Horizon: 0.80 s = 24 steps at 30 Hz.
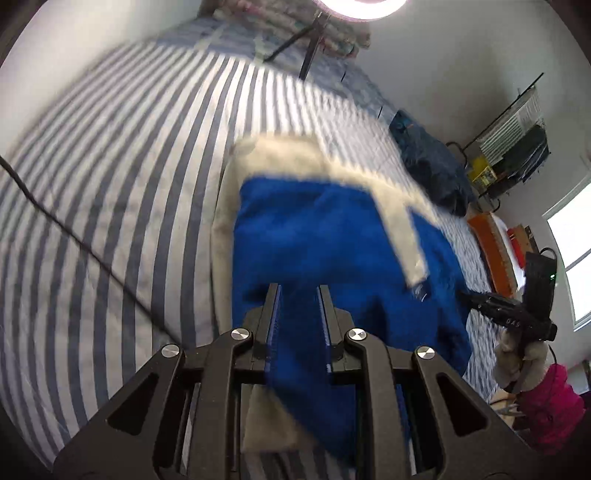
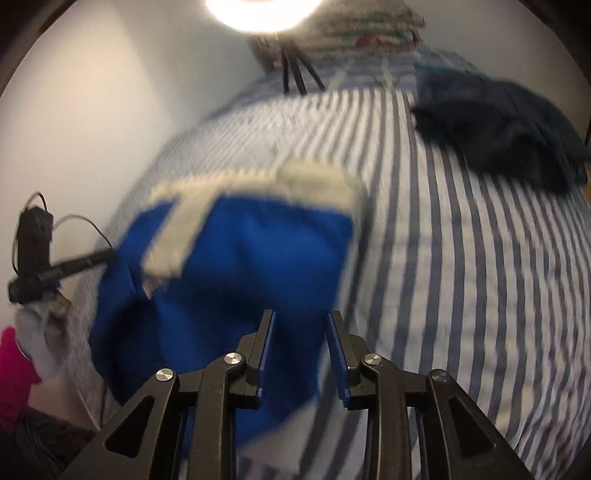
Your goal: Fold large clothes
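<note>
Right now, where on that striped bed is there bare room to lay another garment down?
Bare striped sheet lies between the blue and cream garment and the wall. More lies between it and the dark navy pile. It is crowded around the blue garment and by the tripod at the bed's far end.

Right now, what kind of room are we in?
Most likely a bedroom: a bed with a striped sheet, stacked bedding at its far end, a window, and a blue garment laid out for folding.
</note>
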Tool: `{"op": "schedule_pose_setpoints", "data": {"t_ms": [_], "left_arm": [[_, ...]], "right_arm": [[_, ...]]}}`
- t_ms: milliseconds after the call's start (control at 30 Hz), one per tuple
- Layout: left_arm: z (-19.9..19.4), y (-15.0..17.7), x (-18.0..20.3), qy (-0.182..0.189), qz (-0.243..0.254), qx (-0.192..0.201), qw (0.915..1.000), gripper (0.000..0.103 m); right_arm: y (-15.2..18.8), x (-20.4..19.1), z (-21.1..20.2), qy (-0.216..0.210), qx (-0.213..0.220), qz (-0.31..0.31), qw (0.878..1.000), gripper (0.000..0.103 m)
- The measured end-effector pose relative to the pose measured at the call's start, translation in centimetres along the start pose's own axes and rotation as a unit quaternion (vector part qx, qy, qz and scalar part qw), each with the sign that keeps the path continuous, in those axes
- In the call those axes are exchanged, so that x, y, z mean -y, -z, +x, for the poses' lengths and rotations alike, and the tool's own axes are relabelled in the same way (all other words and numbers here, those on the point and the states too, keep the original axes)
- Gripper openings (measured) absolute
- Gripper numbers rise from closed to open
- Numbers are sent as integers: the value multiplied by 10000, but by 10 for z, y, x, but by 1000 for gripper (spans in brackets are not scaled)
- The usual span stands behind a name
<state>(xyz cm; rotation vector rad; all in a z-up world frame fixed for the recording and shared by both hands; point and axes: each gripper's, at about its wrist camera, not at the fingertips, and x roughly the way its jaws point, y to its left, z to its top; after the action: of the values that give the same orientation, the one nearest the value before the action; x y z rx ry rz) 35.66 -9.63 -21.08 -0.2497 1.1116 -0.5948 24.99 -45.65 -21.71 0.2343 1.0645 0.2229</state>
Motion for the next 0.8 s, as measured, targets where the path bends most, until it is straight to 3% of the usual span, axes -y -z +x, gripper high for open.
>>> {"op": "schedule_pose_setpoints", "data": {"t_ms": [100,267,300,333,367,433,533,667,800], "left_arm": [[12,11,1,-183,201,-278,9992,17],[-6,10,-4,-108,114,-203,9997,18],[-10,9,-7,-42,45,-174,9998,24],[-17,6,-13,71,-87,-112,9999,30],[-22,4,-18,183,-216,-48,9996,46],[-32,0,-33,635,-683,124,9956,66],[-33,-7,-51,1096,-1300,167,9853,69],[-18,-15,-65,1489,-1677,-40,9745,69],[4,-22,-65,1358,-1583,-282,9776,69]], "right_arm": [[22,5,17,-147,-315,205,9992,29],[23,-3,-8,-121,-134,-10,9998,30],[23,-3,-13,-174,-70,-5,9998,33],[24,-2,-21,-204,31,-5,9998,42],[25,-1,-26,-169,131,-5,9998,48],[25,3,-39,-103,531,88,9985,79],[22,16,-47,-263,892,285,9953,101],[12,26,-38,-524,870,470,9937,101],[14,35,-17,-759,404,566,9947,90]]}}
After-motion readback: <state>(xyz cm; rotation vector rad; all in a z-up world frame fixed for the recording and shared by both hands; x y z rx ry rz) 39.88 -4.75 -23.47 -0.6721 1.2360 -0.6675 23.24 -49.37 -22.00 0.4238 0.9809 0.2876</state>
